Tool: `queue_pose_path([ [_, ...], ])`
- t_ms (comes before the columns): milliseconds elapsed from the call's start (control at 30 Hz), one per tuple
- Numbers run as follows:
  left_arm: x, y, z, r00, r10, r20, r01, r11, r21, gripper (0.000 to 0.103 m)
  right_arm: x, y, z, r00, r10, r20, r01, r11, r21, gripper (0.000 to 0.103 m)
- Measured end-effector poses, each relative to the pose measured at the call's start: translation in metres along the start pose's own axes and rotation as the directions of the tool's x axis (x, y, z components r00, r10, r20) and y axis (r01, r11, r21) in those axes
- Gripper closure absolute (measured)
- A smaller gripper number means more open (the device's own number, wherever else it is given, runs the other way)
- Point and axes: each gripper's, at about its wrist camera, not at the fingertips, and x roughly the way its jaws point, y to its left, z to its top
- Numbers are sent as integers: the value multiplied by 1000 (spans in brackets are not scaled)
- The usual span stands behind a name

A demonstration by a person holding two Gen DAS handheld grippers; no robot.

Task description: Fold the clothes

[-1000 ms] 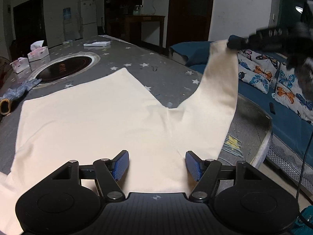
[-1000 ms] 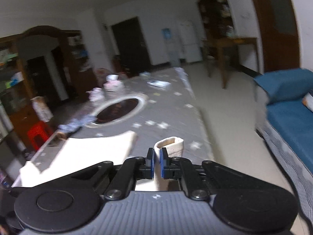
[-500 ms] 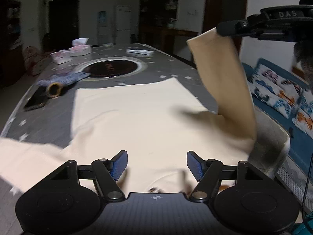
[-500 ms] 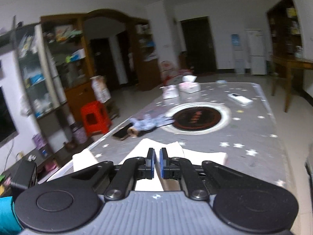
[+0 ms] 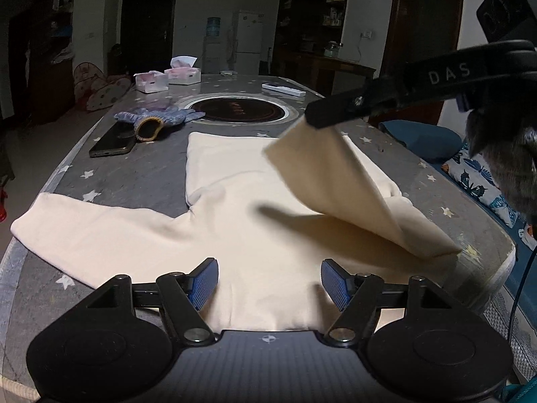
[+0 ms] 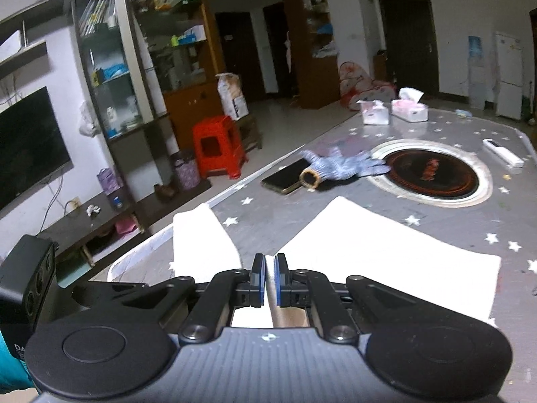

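Since the earlier frame the right gripper [image 5: 312, 121], fingers pinched on the sleeve [image 5: 339, 181], had carried it inward over the cream garment [image 5: 255, 231] spread on the star-patterned table [image 5: 141, 174], while the left gripper [image 5: 268, 282] hovered wide open, empty, above the collar end.

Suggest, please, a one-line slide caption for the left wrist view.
Right gripper lifts one sleeve of a cream shirt over its body while the open left gripper hovers near the collar.
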Motion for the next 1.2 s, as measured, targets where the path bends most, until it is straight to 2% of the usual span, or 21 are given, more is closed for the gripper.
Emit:
queue_pose_path([
  [133, 0, -1, 0, 1000, -5, 6, 5, 1000, 5, 32, 3, -3, -2, 1000, 13, -9, -13, 1000, 9, 93],
  [267, 2, -2, 5, 1000, -10, 13, 10, 1000, 12, 32, -9, -15, -2, 1000, -28, 5, 28, 1000, 12, 93],
  [400, 7, -7, 13, 999, -34, 26, 34, 999, 20, 32, -29, -42, -7, 994, -113, -4, 113, 993, 18, 93],
  [600, 25, -21, 16, 996, -90, 12, 89, 995, 39, 34, -54, -85, -27, 970, -233, -73, 236, 972, 24, 93],
  [700, 33, -24, 15, 995, -100, -9, 101, 994, 43, 34, -57, -94, -40, 963, -239, -124, 243, 970, 19, 93],
  [933, 43, -22, 10, 995, -87, -41, 89, 995, 43, 34, -33, -75, -66, 962, -171, -212, 162, 985, -61, 93],
  [1100, 45, -23, 11, 995, -94, -39, 96, 994, 45, 33, -11, -70, -84, 933, -242, -267, 210, 967, -143, 94],
  [1200, 48, -23, 12, 994, -97, -40, 99, 994, 45, 33, -12, -70, -86, 928, -264, -264, 229, 961, -157, 94],
])
